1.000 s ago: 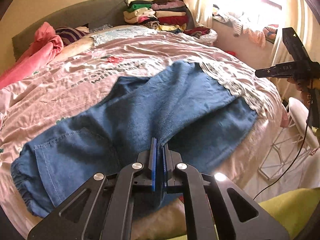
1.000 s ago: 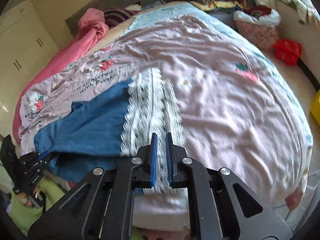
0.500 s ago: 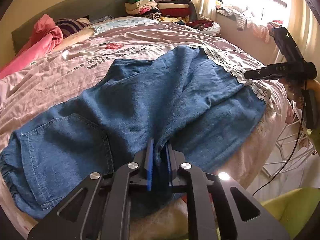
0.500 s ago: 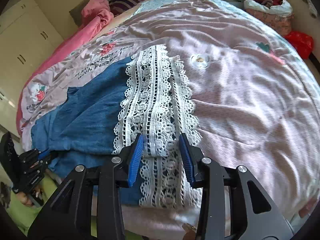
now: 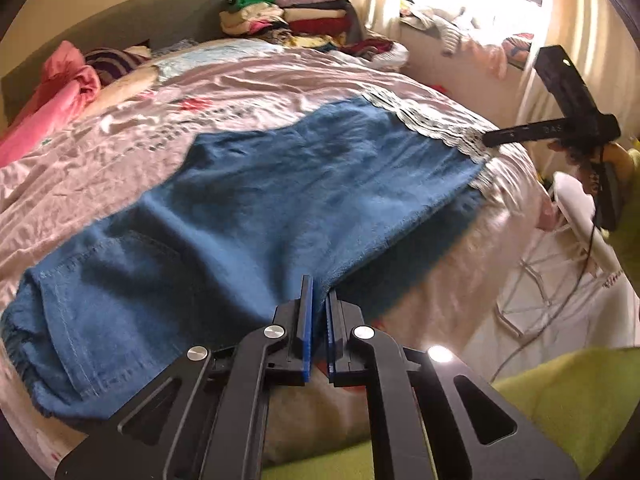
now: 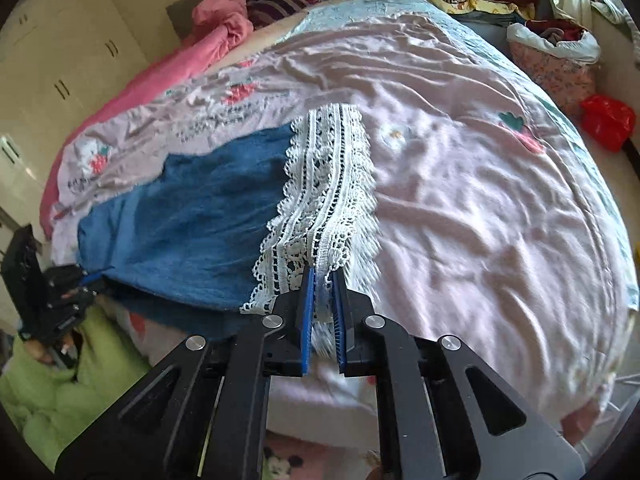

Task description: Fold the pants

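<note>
Blue denim pants (image 5: 280,200) lie across the pink bedsheet (image 5: 248,88), waistband at the left and a white lace hem (image 6: 324,184) at the right. My left gripper (image 5: 318,292) is shut on the near edge of the denim, about midway along the leg. My right gripper (image 6: 323,276) is shut on the near end of the lace hem, with lace pinched between its blue pads. Each gripper shows in the other's view: the right one (image 5: 490,140) at the lace, the left one (image 6: 92,278) at the denim (image 6: 200,208) edge.
Folded clothes (image 5: 288,16) are stacked at the head of the bed, and a pink blanket (image 5: 52,108) lies at the left. A white wire rack (image 5: 560,280) stands beside the bed. A red bag (image 6: 608,128) lies on the floor. A green sleeve (image 5: 568,400) is at bottom right.
Half a second ago my right gripper's jaws stood open around the lace; now they are shut on it. My left gripper loosened slightly on the denim edge, then closed on it again.
</note>
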A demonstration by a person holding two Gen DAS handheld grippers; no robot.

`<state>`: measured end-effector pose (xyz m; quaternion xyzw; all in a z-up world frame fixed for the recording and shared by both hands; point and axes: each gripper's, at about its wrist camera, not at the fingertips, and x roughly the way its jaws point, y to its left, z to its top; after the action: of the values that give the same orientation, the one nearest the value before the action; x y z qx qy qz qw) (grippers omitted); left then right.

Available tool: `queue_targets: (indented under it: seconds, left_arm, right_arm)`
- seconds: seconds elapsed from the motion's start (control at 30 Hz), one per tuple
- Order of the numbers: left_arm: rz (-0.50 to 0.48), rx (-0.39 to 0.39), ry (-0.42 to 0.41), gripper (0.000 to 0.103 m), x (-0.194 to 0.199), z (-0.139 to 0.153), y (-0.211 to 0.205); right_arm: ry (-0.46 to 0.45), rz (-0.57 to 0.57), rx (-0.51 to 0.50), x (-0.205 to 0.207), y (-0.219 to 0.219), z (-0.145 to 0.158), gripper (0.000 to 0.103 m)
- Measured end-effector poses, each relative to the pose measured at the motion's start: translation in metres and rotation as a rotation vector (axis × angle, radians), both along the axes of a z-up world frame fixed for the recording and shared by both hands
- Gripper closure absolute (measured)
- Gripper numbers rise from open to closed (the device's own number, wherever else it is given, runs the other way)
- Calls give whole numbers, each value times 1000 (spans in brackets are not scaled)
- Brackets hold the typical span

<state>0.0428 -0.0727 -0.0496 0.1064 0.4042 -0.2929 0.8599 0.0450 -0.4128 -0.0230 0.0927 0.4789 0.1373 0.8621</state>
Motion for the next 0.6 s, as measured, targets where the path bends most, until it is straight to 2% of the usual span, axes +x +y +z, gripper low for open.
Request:
queue_targets:
  seconds: [0.13, 0.23, 0.33, 0.4, 0.47, 0.53, 0.6]
  left_arm:
    - [0, 46, 22, 98, -2, -13, -1]
    - [3, 59, 49, 98, 3, -20, -1]
    - [-2, 74, 54, 98, 2, -24, -3]
    - [0, 70, 56, 97, 2, -23, -1]
    - [4, 45, 64, 90, 1, -18, 4]
    - [11, 21, 62, 62, -2, -9, 10]
    - [27, -17, 52, 53, -6, 1, 20]
  right_arm:
    - [47, 5, -15, 0, 1, -20, 98]
    - [66, 29, -94, 1, 11, -34, 97]
    - [62, 35, -118, 0, 13, -34, 96]
    - [58, 36, -144, -2, 13, -27, 90]
    - [36, 30, -160, -5, 13, -16, 85]
    - [-8, 24, -172, -9, 13, -3, 79]
    - [-57, 41, -167, -12, 18, 10, 71]
